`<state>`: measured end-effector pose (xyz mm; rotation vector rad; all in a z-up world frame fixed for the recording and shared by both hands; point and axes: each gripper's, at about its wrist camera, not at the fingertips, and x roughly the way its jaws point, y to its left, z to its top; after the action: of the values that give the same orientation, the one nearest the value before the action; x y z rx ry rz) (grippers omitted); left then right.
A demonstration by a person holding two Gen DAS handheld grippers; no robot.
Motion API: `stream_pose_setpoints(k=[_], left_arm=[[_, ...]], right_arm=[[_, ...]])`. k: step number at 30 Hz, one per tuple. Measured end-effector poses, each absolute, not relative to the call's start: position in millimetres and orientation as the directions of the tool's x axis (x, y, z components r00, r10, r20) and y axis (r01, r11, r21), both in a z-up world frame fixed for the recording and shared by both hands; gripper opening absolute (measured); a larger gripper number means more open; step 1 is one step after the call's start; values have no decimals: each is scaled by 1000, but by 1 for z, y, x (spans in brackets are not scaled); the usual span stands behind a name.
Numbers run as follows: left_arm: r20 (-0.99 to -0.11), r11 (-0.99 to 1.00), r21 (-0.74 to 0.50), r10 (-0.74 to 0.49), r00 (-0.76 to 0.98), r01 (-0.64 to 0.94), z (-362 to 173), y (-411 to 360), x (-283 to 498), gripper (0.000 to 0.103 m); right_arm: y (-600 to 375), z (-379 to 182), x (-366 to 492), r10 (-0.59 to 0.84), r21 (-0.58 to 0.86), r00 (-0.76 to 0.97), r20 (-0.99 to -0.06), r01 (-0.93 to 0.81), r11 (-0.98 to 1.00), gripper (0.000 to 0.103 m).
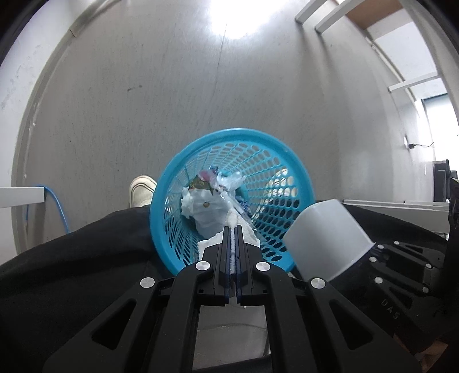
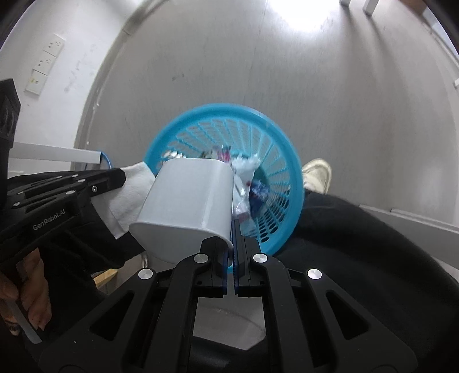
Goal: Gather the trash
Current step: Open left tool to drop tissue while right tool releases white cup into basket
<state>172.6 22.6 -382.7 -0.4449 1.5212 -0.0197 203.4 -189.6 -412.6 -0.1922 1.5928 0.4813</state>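
A blue mesh wastebasket (image 1: 160, 186) stands on the grey floor right below both grippers and holds crumpled tissue and wrappers (image 1: 206, 206). My left gripper (image 1: 233, 228) is shut on a white paper tissue (image 1: 249, 236) that hangs over the basket's mouth. My right gripper (image 2: 233, 226) is shut on the rim of a white plastic cup (image 2: 189, 200), tilted over the basket's near edge (image 2: 295, 183). The cup (image 1: 324, 235) also shows at the right of the left wrist view. At the left of the right wrist view, the left gripper (image 2: 122, 176) holds the tissue (image 2: 129, 195).
The person's pale shoes (image 1: 142, 190) (image 2: 317, 175) and dark trousers (image 1: 71, 258) flank the basket. A blue cable (image 1: 58, 209) runs down by a white ledge at the left. Wall sockets (image 2: 46, 63) and white furniture legs (image 1: 330, 17) border the grey floor.
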Motion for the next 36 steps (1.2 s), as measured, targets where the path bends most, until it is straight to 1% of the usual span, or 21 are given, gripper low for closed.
stream_pose_setpoints(k=[8,12,13,14,16,17,18,19,21,29,32,36], left_arm=[[-962,927,-258,-272,-15,-271,-414,20,187,2],[-959,924,-266,-281,-19,-274,-421,20,192,2],[-957,919,-274,-289,-12,-282,-421,23,194,10],[-956,913,-281,-294,-2,-296,-421,26,195,22],[-952,898,-296,-306,21,-325,-420,31,196,35],[-945,884,-317,-325,35,-343,-419,34,196,35],[-938,872,-338,-345,45,-355,-418,36,196,35],[-936,869,-342,-347,51,-357,-417,37,196,36],[-943,878,-327,-328,59,-350,-414,36,196,36],[-944,881,-330,-313,107,-339,-391,31,184,36],[-948,892,-318,-291,129,-321,-379,26,180,36],[-954,905,-292,-252,165,-308,-358,27,166,40]], right_arm=[[-189,-453,219,135,190,-168,-977,-374,908,2],[-191,-466,225,119,180,-185,-975,-357,917,2],[-191,-469,227,113,174,-187,-976,-350,920,2],[-190,-471,229,107,167,-186,-977,-346,923,2],[-192,-475,231,103,164,-190,-976,-337,927,7],[-191,-477,232,103,164,-192,-976,-336,928,14],[-191,-478,232,106,168,-195,-975,-335,927,24],[-190,-477,232,106,168,-194,-975,-336,927,26],[-191,-476,232,109,169,-190,-976,-334,927,28],[-191,-453,222,104,142,-122,-987,-358,923,30],[-187,-438,216,105,128,-80,-991,-389,912,37],[-191,-420,209,126,132,-40,-991,-385,913,37]])
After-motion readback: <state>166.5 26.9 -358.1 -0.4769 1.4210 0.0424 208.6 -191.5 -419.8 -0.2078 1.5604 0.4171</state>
